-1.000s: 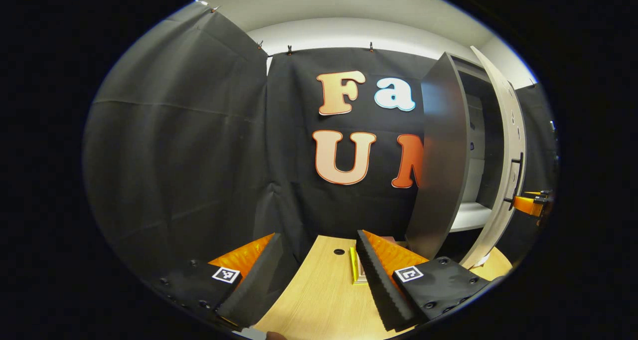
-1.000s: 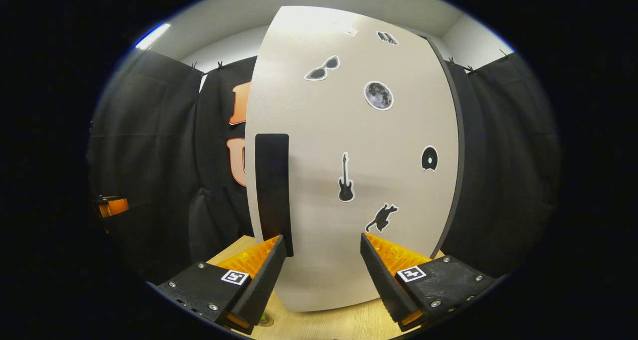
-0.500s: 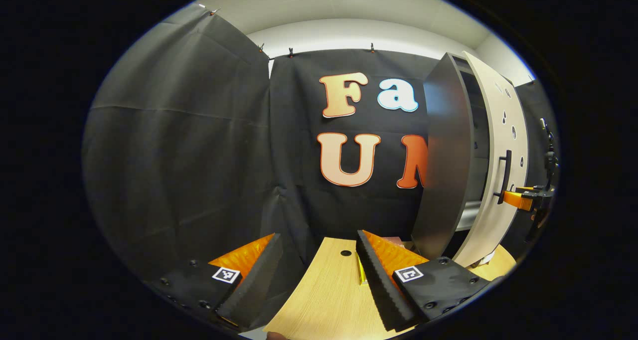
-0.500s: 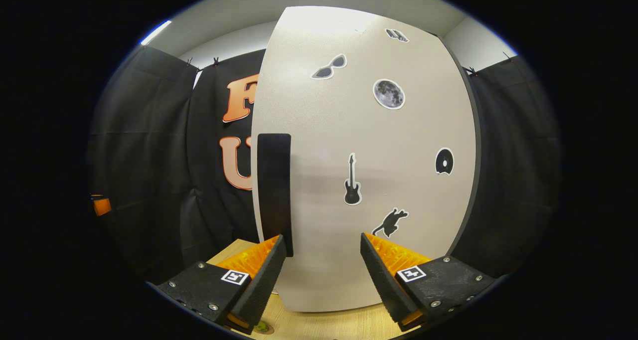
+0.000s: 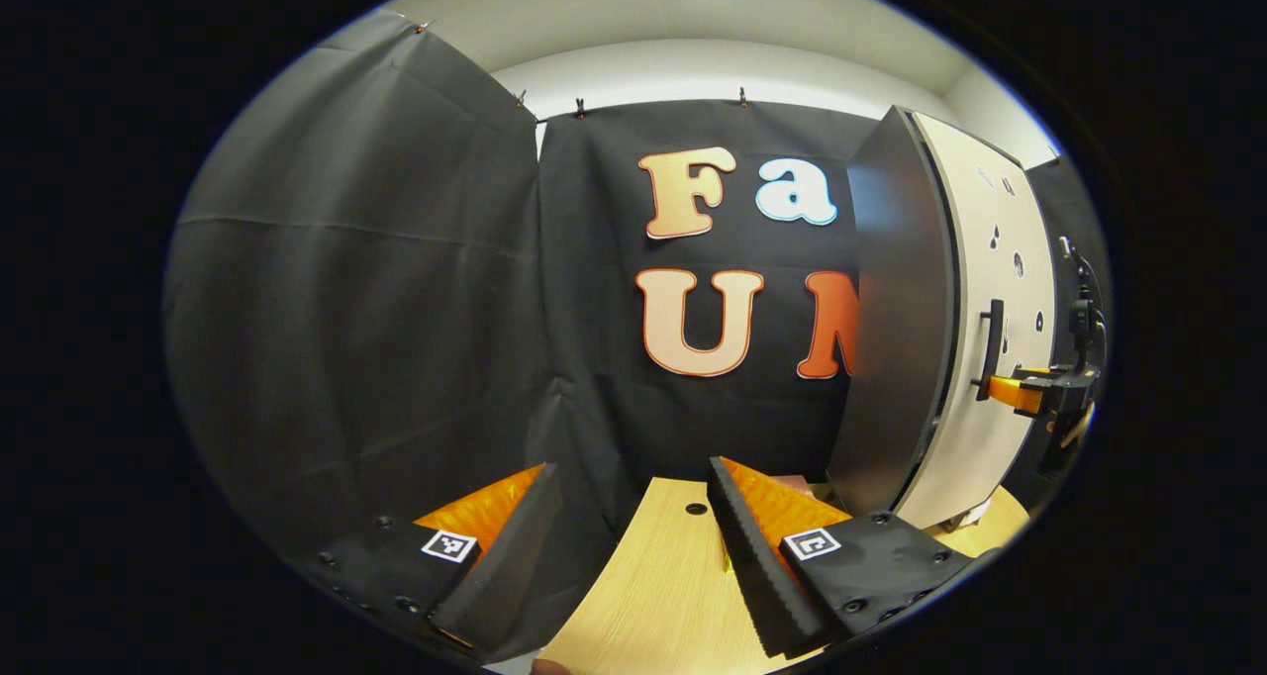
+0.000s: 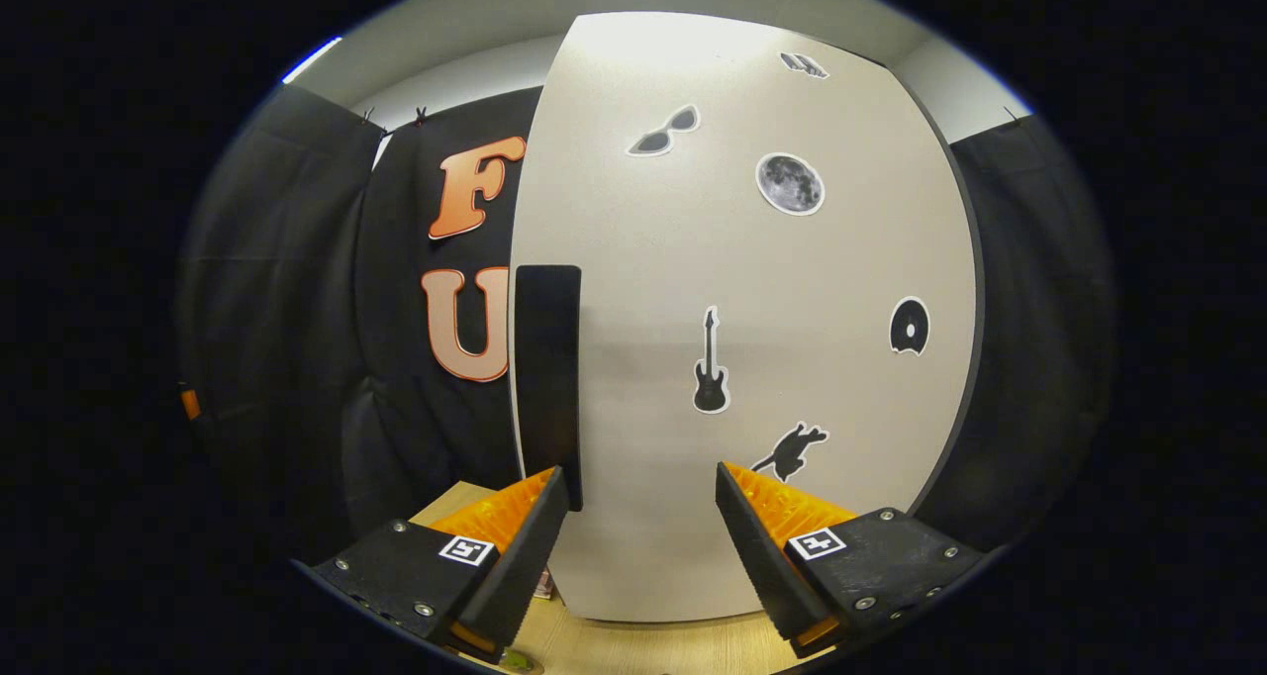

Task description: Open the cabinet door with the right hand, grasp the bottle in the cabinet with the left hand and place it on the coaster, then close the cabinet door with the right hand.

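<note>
The cabinet door (image 6: 752,338) took up the centre and right of the right gripper view, its pale face dotted with stickers — sunglasses, a moon, a guitar, a disc, a cat. Its black handle (image 6: 547,378) stood upright at centre left, just above the left finger of the right gripper (image 6: 641,536). That gripper's jaws stood wide apart with nothing between them; the door filled the gap behind them, but whether a finger touched the handle could not be told. At the right of the left gripper view the door (image 5: 990,358) lay nearly flush with the dark cabinet side (image 5: 891,329), and the right gripper (image 5: 1024,394) sat at the handle (image 5: 988,348) there.

So the step in hand looked to be the last one, shutting the door. To do it well, the push should go in square and low on the handle side, slowing near the end so the door seats without bouncing back.

The left gripper (image 5: 633,546) hung at the bottom of its own view over the wooden desk (image 5: 663,596), jaws open and empty. A thin yellowish edge showed just beside its right finger — possibly the coaster, though that could not be told. The bottle's place could not be made out.
</note>
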Demonstrator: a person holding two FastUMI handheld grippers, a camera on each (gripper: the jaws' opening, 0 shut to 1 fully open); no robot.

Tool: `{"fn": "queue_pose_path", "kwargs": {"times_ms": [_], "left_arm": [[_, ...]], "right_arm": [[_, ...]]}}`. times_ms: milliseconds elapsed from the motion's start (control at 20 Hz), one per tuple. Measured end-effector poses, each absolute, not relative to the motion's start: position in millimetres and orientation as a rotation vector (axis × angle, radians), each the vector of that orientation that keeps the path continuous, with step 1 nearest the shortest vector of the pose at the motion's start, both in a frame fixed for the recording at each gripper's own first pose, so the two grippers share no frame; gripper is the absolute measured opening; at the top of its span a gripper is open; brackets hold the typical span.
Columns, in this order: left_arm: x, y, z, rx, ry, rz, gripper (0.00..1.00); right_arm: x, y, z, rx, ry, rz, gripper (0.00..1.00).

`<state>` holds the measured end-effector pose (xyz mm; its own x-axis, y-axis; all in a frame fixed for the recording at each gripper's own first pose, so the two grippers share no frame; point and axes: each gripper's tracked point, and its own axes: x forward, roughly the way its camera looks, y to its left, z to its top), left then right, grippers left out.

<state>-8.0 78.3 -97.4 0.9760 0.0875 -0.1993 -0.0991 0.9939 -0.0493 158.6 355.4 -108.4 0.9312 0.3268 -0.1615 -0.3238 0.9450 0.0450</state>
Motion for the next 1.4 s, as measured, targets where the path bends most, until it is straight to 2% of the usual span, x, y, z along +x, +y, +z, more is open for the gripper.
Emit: {"fn": "queue_pose_path", "kwargs": {"times_ms": [50, 250, 300, 350, 450, 500, 550, 700, 1400], "left_arm": [[-6, 78, -99, -0.057, 0.199, 0.092, 0.97], [7, 79, -95, -0.048, 0.191, 0.092, 0.94], [9, 79, -94, -0.045, 0.193, 0.093, 0.97], [11, 77, -94, -0.044, 0.196, 0.088, 0.94], [16, 75, -88, -0.044, 0.194, 0.076, 0.97], [19, 73, -84, -0.044, 0.19, 0.07, 0.94], [21, 73, -82, -0.043, 0.186, 0.064, 0.97], [27, 70, -71, -0.039, 0.169, 0.048, 0.94], [18, 99, 25, -0.056, 0.03, 0.039, 0.95]], "right_arm": [[161, 356, -109, 0.022, 0.172, 0.333, 0.93], [164, 358, -105, 0.026, 0.171, 0.339, 0.93], [164, 357, -101, 0.031, 0.165, 0.338, 0.93], [164, 358, -96, 0.036, 0.161, 0.342, 0.93], [160, 355, -81, 0.045, 0.146, 0.355, 0.93], [157, 352, -72, 0.045, 0.136, 0.358, 0.93], [153, 347, -64, 0.044, 0.126, 0.358, 0.93], [136, 323, -38, 0.036, 0.108, 0.348, 0.93], [47, 166, 73, -0.025, -0.038, 0.12, 0.93]]}}
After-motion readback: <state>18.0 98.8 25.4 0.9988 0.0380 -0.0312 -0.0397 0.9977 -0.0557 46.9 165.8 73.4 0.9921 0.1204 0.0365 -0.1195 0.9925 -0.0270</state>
